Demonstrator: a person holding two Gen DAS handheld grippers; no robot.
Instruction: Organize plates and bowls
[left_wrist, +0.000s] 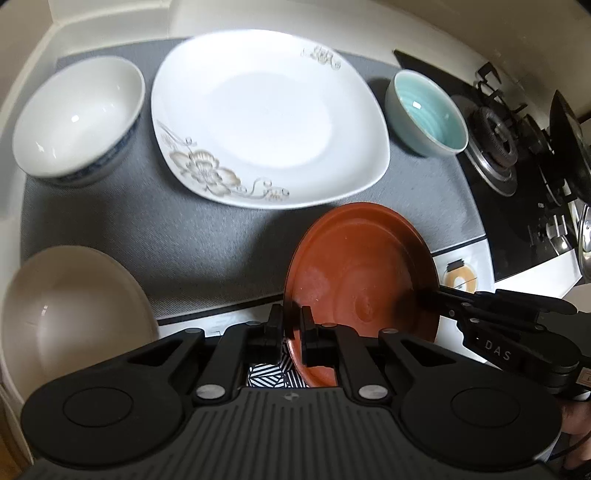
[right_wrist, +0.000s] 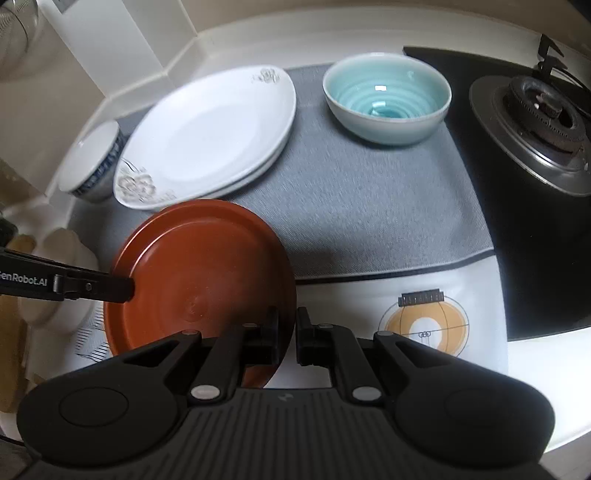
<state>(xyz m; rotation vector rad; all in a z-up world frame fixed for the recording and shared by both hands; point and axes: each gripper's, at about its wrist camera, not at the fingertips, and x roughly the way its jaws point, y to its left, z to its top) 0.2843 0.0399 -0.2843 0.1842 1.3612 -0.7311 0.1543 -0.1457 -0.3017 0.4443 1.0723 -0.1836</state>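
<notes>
- Left wrist view: a round, shallow, rust-brown plate (left_wrist: 354, 273) with a raised rim and a matt, faintly scuffed face is tilted above the near edge of the grey woven mat (left_wrist: 207, 243), lifted clear of it.
- Left gripper (left_wrist: 291, 325) points steeply down; its jaws are clamped on the plate's near-left rim.
- Right gripper (right_wrist: 287, 332) also points steeply down, jaws closed on the plate's opposite rim; it enters the left view from the right.
- Behind the plate on the mat lies a large white squarish plate with a flower pattern (left_wrist: 266, 118).
- Flanking that plate are a white bowl with blue trim (left_wrist: 77, 118) and a pale turquoise ribbed bowl (right_wrist: 388, 99).
- A beige bowl (left_wrist: 70, 314) sits at near left.
</notes>
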